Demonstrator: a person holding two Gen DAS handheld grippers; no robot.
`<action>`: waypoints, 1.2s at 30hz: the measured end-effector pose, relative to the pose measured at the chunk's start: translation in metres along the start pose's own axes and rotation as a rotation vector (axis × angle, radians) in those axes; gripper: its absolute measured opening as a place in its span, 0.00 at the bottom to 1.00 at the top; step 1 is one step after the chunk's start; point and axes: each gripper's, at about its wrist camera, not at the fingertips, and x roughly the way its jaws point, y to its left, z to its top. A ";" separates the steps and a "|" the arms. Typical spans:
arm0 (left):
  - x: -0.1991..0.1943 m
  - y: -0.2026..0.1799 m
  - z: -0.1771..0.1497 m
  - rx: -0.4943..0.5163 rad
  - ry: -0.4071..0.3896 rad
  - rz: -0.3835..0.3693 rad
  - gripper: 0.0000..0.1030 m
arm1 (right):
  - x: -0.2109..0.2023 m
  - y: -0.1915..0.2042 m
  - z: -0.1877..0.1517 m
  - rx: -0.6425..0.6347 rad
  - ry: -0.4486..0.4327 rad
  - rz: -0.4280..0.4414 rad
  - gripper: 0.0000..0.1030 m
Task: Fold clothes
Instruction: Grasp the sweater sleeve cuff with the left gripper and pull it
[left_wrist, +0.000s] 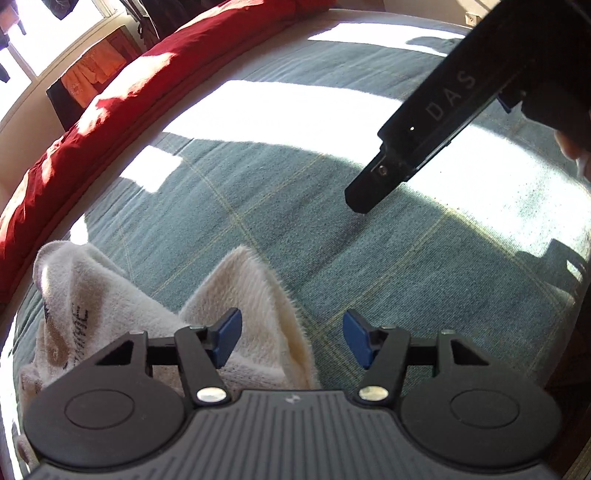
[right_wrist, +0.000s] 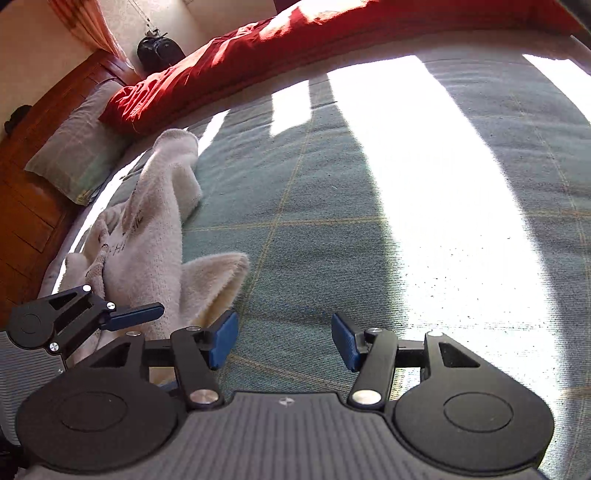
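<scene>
A bed covered by a grey-green blanket (right_wrist: 317, 229) with thin yellow check lines fills both views; broad bars of sunlight and dark shadows cross it. Along the blanket's far edge lies a long red duvet (right_wrist: 280, 44), bunched and partly sunlit. Beyond the duvet's left end, in the right wrist view, a wooden headboard (right_wrist: 33, 206) runs beside the bed, with a pillow (right_wrist: 77, 155) in the same check cloth leaning against it, and a dark bag (right_wrist: 159, 51) sits by the pale wall. In the left wrist view a bright window (left_wrist: 55, 40) stands beyond the duvet, with orange cloth (left_wrist: 92, 70) hanging below it.

On the blanket, near the duvet's left end, lies a crumpled cream fleece garment (right_wrist: 147, 236) with dark lettering, one pointed corner standing up.

The left gripper (left_wrist: 291, 339) hangs just over that raised corner, blue pads apart, nothing between them. The right gripper (right_wrist: 284, 341) hovers over bare blanket just beside the garment, its jaws also apart and empty.
</scene>
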 end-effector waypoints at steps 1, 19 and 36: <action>0.010 -0.002 0.003 0.008 0.026 0.017 0.42 | -0.001 -0.007 -0.002 0.017 0.001 -0.001 0.61; 0.019 0.078 -0.046 -0.145 0.172 0.128 0.10 | -0.003 -0.013 0.000 0.027 -0.018 0.035 0.64; -0.020 0.141 -0.116 -0.336 0.112 0.088 0.10 | 0.032 0.087 0.028 -0.185 -0.017 0.167 0.70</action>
